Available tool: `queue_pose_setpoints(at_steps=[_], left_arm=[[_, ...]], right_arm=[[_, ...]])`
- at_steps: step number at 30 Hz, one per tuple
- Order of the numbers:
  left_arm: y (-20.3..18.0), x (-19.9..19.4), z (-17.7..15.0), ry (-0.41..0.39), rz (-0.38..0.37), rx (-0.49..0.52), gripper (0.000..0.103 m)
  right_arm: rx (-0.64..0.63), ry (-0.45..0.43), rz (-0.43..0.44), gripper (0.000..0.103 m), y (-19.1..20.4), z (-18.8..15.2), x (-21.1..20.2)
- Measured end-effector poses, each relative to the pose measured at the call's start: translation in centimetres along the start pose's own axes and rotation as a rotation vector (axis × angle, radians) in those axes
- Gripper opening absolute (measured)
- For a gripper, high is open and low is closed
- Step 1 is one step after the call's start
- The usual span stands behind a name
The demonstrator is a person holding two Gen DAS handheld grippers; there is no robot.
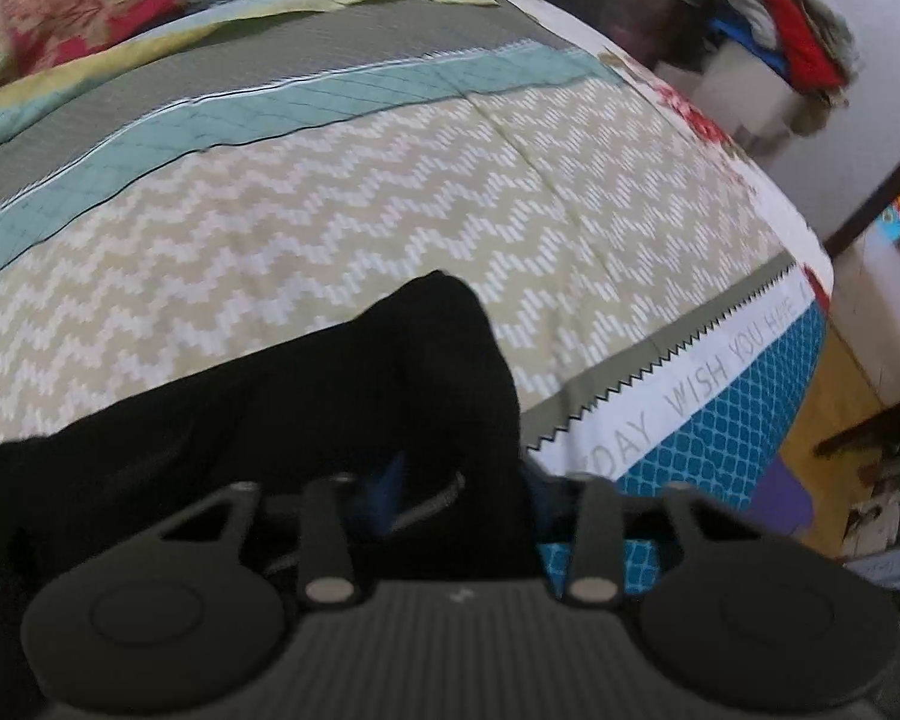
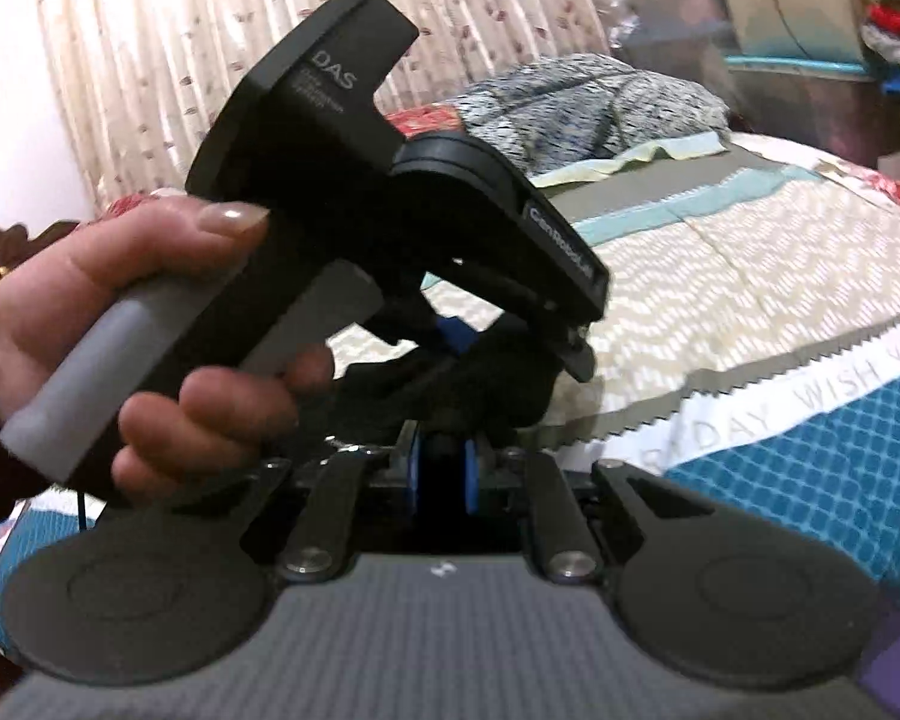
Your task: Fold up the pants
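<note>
The black pants [image 1: 306, 396] are bunched over the near side of the patterned bed cover [image 1: 390, 198] in the left wrist view. My left gripper [image 1: 450, 492] is buried in the black cloth, and its fingertips are hidden. In the right wrist view my right gripper [image 2: 441, 468] has its blue pads [image 2: 471, 474] close together on a fold of the black pants [image 2: 498, 384]. The left gripper's body [image 2: 354, 192], held in a hand [image 2: 90, 312], sits just above and in front of the right one, with its fingers down in the same bunch of cloth.
Pillows [image 1: 72, 6] and a grey blanket [image 2: 576, 102] lie at the head of the bed. A curtain [image 2: 270, 30] hangs behind. Stacked clothes and boxes [image 1: 774, 30] stand to the right. The bed edge [image 1: 810, 324] drops to a wooden floor [image 1: 834, 414].
</note>
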State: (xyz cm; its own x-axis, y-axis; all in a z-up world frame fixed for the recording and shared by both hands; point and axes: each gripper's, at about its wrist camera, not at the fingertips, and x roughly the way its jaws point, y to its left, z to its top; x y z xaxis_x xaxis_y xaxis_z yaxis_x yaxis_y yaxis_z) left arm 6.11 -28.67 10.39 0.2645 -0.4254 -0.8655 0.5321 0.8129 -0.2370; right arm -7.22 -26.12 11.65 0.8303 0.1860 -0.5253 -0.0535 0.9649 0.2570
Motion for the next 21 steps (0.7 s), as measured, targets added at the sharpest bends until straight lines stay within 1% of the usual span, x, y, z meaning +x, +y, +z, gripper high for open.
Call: queue_pose_setpoints(at_steps=[1, 2, 5, 6, 7, 8, 9, 10, 12, 13, 14, 15, 16, 18, 21], left_arm=[[0.4, -0.3, -0.2, -0.006, 0.001, -0.009, 0.021], [0.9, -0.6, -0.5, -0.012, 0.002, -0.018, 0.018], [2.0, -1.7, -1.2, -0.037, -0.010, -0.067, 0.016], [2.4, -2.0, -1.4, -0.046, -0.023, -0.090, 0.016], [3.0, -2.4, -1.7, -0.055, -0.040, -0.114, 0.016], [3.7, -2.8, -1.9, -0.061, -0.058, -0.138, 0.016], [4.2, -3.1, -2.2, -0.065, -0.070, -0.158, 0.016], [4.6, -3.4, -2.4, -0.068, -0.079, -0.173, 0.016], [5.7, -4.2, -2.9, -0.079, -0.093, -0.198, 0.016], [6.1, -4.6, -3.2, -0.083, -0.099, -0.207, 0.016], [6.7, -5.1, -3.5, -0.091, -0.106, -0.220, 0.016], [7.2, -5.5, -3.7, -0.096, -0.114, -0.232, 0.016], [8.0, -5.9, -4.1, -0.101, -0.124, -0.248, 0.016], [9.4, -6.9, -4.9, -0.121, -0.140, -0.280, 0.016], [11.7, -8.7, -6.0, -0.159, -0.162, -0.320, 0.016]], right_arm=[[0.000, 0.003, -0.001, 0.016, 0.4, 0.0, 0.3], [0.002, 0.009, -0.002, 0.016, 0.4, -0.1, 0.3], [0.015, 0.020, -0.014, 0.017, 0.5, -0.3, 0.4], [0.023, 0.016, -0.019, 0.022, 0.5, -0.3, 0.4], [0.034, 0.011, -0.028, 0.027, 0.6, -0.4, 0.4], [0.040, 0.011, -0.039, 0.035, 0.5, -0.4, 0.4], [0.042, 0.017, -0.046, 0.057, 0.6, -0.4, 0.6], [0.043, 0.022, -0.053, 0.069, 0.6, -0.5, 0.7], [0.038, 0.026, -0.057, 0.069, 0.9, -0.7, 0.8], [0.033, 0.032, -0.055, 0.065, 1.1, -0.9, 0.9], [0.023, 0.042, -0.055, 0.058, 1.2, -0.9, 1.2], [0.013, 0.054, -0.058, 0.028, 1.5, -0.9, 1.5], [0.006, 0.065, -0.053, 0.015, 1.8, -0.9, 1.5], [-0.015, 0.049, -0.034, 0.014, 3.0, -0.8, 1.1], [-0.043, 0.026, 0.025, 0.014, 5.3, -0.5, 0.6]])
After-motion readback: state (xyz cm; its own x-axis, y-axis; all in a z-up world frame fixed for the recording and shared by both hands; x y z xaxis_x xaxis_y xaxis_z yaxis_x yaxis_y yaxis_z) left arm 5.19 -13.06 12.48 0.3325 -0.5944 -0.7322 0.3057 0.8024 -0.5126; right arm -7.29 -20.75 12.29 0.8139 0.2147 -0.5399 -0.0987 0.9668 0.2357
